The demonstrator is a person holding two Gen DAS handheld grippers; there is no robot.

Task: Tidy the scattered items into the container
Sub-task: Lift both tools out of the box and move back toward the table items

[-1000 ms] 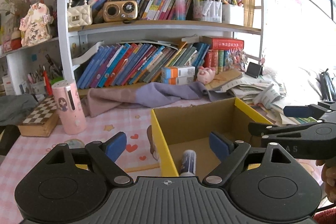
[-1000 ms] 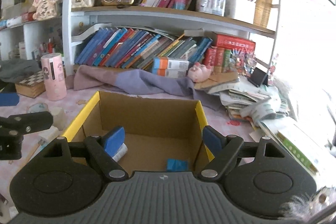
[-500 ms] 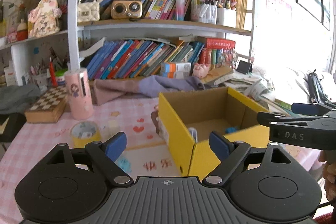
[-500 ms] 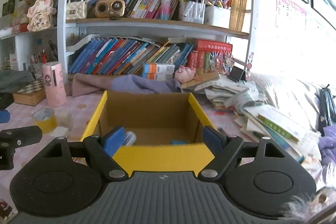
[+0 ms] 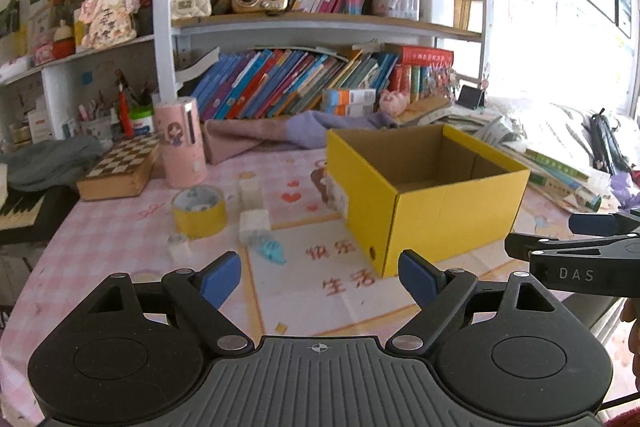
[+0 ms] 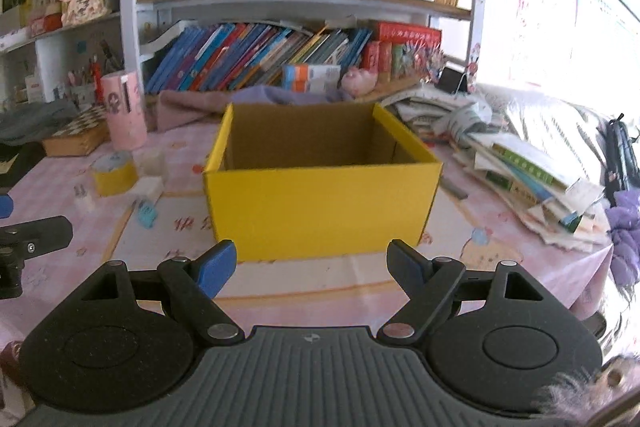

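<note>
We are viewing a desk covered by a pink checked cloth (image 5: pixel 100 247), seen along both hand-held grippers. The left gripper (image 5: pixel 320 281) is hovering above the cloth with its jaws standing wide apart and nothing between its blue pads (image 5: pixel 220 279). The right gripper (image 6: pixel 310 269) is likewise hovering with its jaws spread wide and empty, and it is pointing at the near wall of the yellow cardboard box (image 6: pixel 320 203). In the left wrist view that box (image 5: pixel 440 211) is standing open-topped on the cloth, to the right of centre, and part of the right gripper is showing at the right edge.

We are seeing the scattered items lying left of the box: a roll of yellow tape (image 5: pixel 199 211) lying flat, a white block (image 5: pixel 255 223) just beside it, a second pale block (image 5: pixel 251 191) behind that, a small roll of clear tape (image 5: pixel 179 245) nearer the camera, and a light-blue correction-tape dispenser (image 5: pixel 272 251) in front of the white block. All are resting on the cloth, apart from the box. From this low angle we cannot tell what the box contains.

Behind them a pink cylinder (image 5: pixel 180 147) is standing upright beside a chessboard case (image 5: pixel 120 171), and a bookshelf (image 5: pixel 320 27) is filling the background.
</note>
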